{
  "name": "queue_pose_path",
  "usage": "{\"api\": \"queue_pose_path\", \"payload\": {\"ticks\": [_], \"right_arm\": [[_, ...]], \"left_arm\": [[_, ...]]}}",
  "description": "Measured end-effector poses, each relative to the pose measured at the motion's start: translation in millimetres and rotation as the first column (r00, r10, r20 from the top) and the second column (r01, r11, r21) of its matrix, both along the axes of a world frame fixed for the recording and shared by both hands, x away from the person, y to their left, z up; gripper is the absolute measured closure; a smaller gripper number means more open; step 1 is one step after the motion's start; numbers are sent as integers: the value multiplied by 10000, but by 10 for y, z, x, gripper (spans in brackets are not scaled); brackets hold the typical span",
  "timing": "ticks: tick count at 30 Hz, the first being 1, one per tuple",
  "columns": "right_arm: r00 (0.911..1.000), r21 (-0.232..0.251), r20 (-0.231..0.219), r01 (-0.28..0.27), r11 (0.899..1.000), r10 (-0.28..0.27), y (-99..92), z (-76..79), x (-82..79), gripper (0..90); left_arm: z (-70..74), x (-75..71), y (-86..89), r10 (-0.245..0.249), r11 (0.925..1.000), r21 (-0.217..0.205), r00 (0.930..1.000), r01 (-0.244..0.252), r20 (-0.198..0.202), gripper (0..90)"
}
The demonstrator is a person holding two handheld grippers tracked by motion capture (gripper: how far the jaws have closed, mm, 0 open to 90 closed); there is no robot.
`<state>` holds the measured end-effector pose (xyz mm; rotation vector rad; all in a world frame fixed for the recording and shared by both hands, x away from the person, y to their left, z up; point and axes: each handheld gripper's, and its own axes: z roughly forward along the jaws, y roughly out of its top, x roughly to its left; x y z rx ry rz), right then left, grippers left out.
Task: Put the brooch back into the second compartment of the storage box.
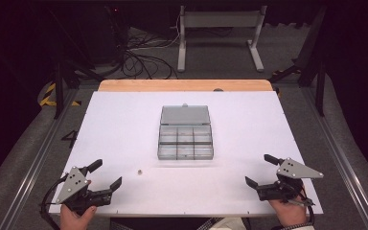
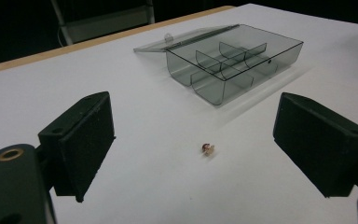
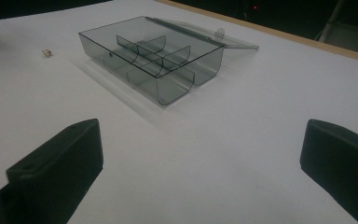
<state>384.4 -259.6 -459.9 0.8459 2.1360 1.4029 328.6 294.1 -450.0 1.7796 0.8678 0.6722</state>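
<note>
Lying on the white desk (image 1: 124,120), toward its near edge and left of centre, a small pale bead-like piece (image 1: 138,170) is resting alone on the bare surface, well apart from everything else. Sitting at the middle of the desk, a smoky clear compartment box (image 1: 185,143) is standing open, its lid (image 1: 184,115) folded flat toward the far edge and its dividers showing. Hovering at the near left corner, the left hand-held gripper (image 1: 107,174) is standing released, jaws spread wide, nothing between them; in the left gripper view the small piece (image 2: 208,149) is lying ahead of its jaws, untouched. Hovering at the near right corner, the right hand-held gripper (image 1: 260,169) is likewise standing released and empty, jaws wide and facing the box (image 3: 154,58).
</note>
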Motion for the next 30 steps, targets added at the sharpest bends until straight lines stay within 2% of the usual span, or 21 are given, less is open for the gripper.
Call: {"api": "queue_pose_path", "payload": {"ticks": [3, 6, 12, 17, 21, 23, 30], "right_arm": [[9997, 18, 182, -143, 9999, 143, 8, 1, -9, 2], [9996, 89, 37, -262, 9996, 262, 12, -7, -3, 2], [9998, 52, 106, -191, 9998, 190, 14, 4, -15, 5], [9997, -4, 149, -193, 9998, 193, 34, 7, -26, 6], [9997, 30, 127, -221, 9998, 220, 37, 6, -25, 6], [9997, 56, 92, -224, 9997, 223, 36, 3, -24, 7], [9996, 70, 121, -268, 9996, 267, 44, -1, -20, 7]], "left_arm": [[2, -6, -2, 22, 10000, 78, 10000, -22, 87, 130], [7, -11, -7, 50, 9996, 281, 9998, -55, 174, 131], [17, -20, -8, 31, 9987, 514, 9994, -50, 358, 133], [25, -19, -1, -16, 9989, 464, 9996, 2, 292, 136], [38, -14, 2, -59, 9999, 143, 10000, 59, 53, 136], [45, -17, 0, -34, 9999, 110, 10000, 33, 29, 137], [74, -27, -5, 75, 9991, 420, 9998, -82, 176, 149]]}}
